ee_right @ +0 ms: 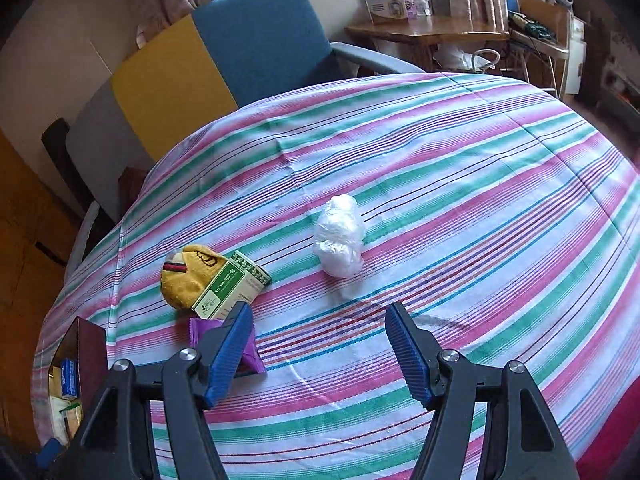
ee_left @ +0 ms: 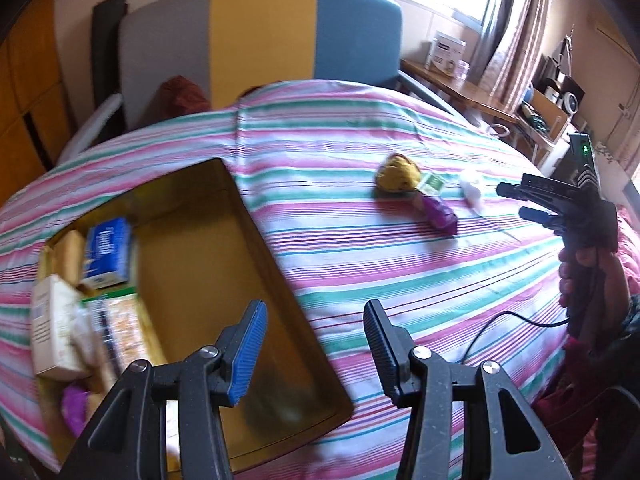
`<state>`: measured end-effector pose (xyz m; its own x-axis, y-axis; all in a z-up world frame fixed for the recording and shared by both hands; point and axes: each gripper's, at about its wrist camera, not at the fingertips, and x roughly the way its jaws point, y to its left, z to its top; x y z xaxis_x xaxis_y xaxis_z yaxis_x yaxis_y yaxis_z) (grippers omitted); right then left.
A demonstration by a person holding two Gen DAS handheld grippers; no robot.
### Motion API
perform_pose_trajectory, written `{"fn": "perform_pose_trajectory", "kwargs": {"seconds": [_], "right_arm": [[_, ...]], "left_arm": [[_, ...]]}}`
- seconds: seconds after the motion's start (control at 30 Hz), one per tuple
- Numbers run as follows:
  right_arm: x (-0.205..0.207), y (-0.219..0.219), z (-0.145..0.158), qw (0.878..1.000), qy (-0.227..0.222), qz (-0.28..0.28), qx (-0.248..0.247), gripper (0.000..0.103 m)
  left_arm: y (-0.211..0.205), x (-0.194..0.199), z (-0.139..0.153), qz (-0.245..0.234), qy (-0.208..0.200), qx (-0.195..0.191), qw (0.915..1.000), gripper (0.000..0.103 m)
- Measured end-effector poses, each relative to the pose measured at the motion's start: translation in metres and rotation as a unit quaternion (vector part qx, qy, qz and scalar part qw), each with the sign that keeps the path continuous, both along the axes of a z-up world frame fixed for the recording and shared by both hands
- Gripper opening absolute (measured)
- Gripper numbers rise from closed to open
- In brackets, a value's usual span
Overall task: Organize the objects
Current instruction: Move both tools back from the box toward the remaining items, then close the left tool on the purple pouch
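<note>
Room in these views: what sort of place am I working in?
Probably a lived-in home room: a striped tablecloth covers the table, a cushioned armchair stands behind it, with curtains at a window.

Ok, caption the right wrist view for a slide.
Open right claw above striped cloth, facing crumpled white plastic bag.

Black claws (ee_right: 320, 350), ribbed blue pads (ee_right: 408, 356), silver screws; sleeve perhaps dark.
</note>
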<state>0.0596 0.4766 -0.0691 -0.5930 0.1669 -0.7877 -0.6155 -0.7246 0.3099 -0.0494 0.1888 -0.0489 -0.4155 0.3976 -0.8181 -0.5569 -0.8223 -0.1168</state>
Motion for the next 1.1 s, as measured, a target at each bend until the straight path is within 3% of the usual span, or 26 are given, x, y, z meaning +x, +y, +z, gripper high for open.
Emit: {"fn": "perform_pose_trajectory", "kwargs": {"seconds": [0.27,0.37,0.6,0.83,1.03,1.1], "right_arm": [[0.001,0.002,-0.001,1.0,0.004,-0.008,-0.014,0.072],[0.006,0.006,0.001,1.0,0.013,-0.02,-0.018,0.072],[0.018,0.024,0.001,0.996,0.045,-0.061,-0.057,0.074],[0.019,0.03,-0.003,0.992,0.057,-0.068,-0.084,0.074],[0.016,0.03,-0.006,0.992,0.055,-0.063,-0.094,0.074],[0.015,0.031,-0.007,0.992,0.053,-0.063,-0.091,0.074]], "left_arm": [[0.05,-0.011,-0.011,-0.035,-0.035,0.008,0.9988,0.05],[0.073,-0.017,-0.018,-0.05,-0.067,0.024,0.9962,0.05],[0.141,-0.028,-0.034,-0.08,-0.089,0.028,0.9924,0.05],[0.183,-0.055,-0.059,-0.065,-0.142,0.053,0.9862,0.052],[0.212,-0.074,-0.08,-0.055,-0.158,0.048,0.9848,0.053],[0.215,-0.076,-0.084,-0.059,-0.159,0.048,0.9844,0.047]]}}
